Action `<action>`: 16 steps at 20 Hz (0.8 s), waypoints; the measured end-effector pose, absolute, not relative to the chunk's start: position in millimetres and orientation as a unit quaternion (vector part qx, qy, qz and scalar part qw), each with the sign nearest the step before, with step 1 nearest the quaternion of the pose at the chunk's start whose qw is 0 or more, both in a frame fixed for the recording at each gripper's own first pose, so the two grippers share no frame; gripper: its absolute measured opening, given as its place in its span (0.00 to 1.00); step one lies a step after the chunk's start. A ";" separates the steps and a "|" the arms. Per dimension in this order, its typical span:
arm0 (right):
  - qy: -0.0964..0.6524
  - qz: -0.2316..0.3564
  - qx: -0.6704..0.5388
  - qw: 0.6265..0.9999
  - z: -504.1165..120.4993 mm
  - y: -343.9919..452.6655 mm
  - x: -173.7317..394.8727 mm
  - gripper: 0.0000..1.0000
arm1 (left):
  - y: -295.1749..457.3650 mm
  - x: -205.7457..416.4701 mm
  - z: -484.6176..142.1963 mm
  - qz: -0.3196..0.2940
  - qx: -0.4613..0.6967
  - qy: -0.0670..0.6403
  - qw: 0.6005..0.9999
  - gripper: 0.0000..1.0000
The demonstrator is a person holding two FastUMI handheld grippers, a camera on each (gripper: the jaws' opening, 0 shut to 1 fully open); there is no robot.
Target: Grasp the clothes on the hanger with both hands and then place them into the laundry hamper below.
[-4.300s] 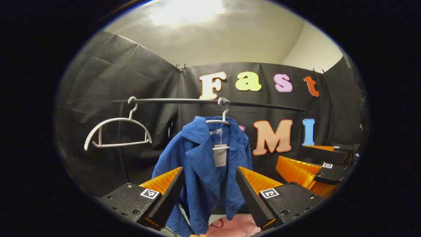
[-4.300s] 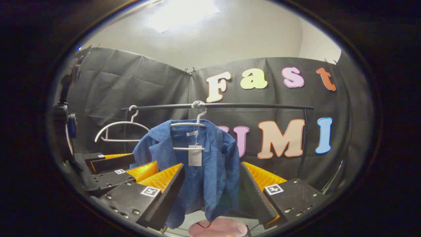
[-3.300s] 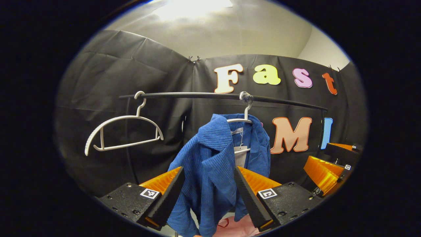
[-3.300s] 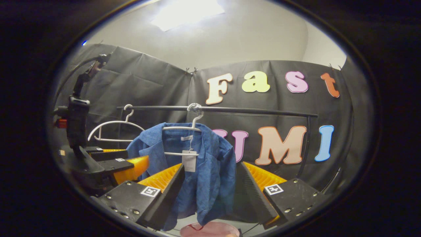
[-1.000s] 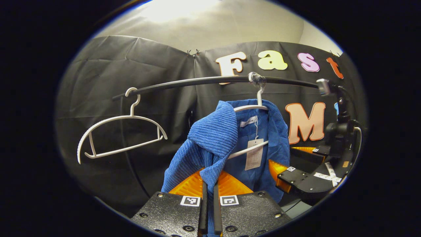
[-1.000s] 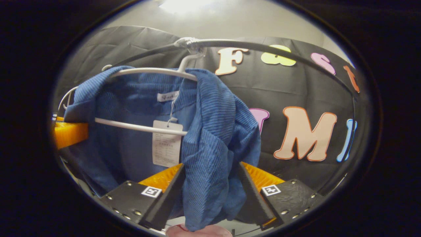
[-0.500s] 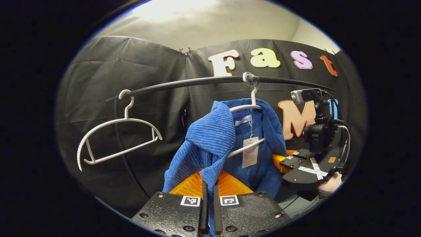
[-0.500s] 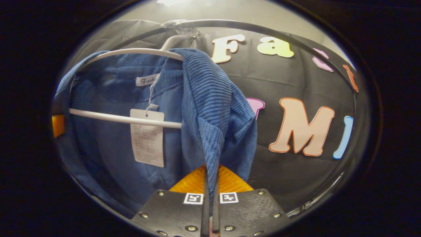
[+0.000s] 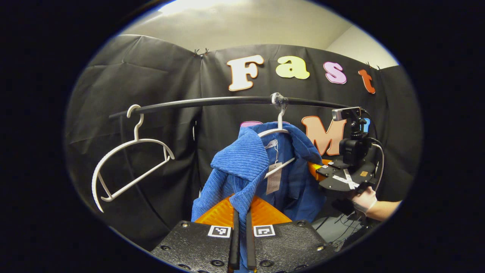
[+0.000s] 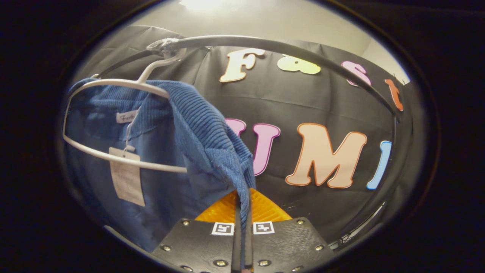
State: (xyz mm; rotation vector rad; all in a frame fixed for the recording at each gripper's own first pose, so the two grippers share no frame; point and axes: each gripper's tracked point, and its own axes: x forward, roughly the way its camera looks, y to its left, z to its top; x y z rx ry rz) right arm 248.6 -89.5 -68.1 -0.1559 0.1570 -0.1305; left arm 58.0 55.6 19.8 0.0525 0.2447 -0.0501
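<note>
Blue ribbed jacket (image 9: 242, 167), a corduroy-like cloth with a wide collar, hangs on a white hanger (image 9: 278, 129) whose hook sits on a black rail (image 9: 212, 101) before the black cloth wall. A paper tag (image 9: 272, 181) dangles on a string from a small white neck label inside the collar.

In the left gripper view, the left tool (image 9: 241, 227) is closed on the jacket's front edge, a fold of blue cloth pinched between its two fingers. Farther off at the jacket's other side is the right tool (image 9: 316, 170), held by a gloved hand (image 9: 363, 198).

In the right gripper view, the right tool (image 10: 242, 231) is likewise clamped on the jacket's (image 10: 182, 151) other front edge, the cloth drawn taut from the hanger (image 10: 117, 85) down into the closed fingers.

A second white hanger (image 9: 129, 167), bare, hangs tilted near the rail's left end.
</note>
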 end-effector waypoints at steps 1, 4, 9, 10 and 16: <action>0.073 -0.070 -0.075 0.992 -62.6 -95.1 249.7 0.04 | 55.0 56.7 22.2 -0.031 0.024 0.124 0.992 0.07; 0.057 -0.081 -0.074 0.992 -47.5 -108.4 253.7 0.05 | 59.1 49.8 30.3 -0.036 0.004 0.126 0.991 0.08; 0.033 -0.090 -0.083 0.992 -26.4 -120.7 264.8 0.04 | 82.9 45.3 49.3 -0.015 -0.024 0.115 0.993 0.06; 0.028 -0.092 -0.081 0.992 -22.1 -122.4 267.6 0.04 | 87.8 42.9 51.5 -0.011 -0.029 0.113 0.993 0.06; 0.011 -0.098 -0.075 0.992 -8.5 -131.5 283.4 0.04 | 104.8 44.2 65.7 -0.005 -0.043 0.101 0.994 0.07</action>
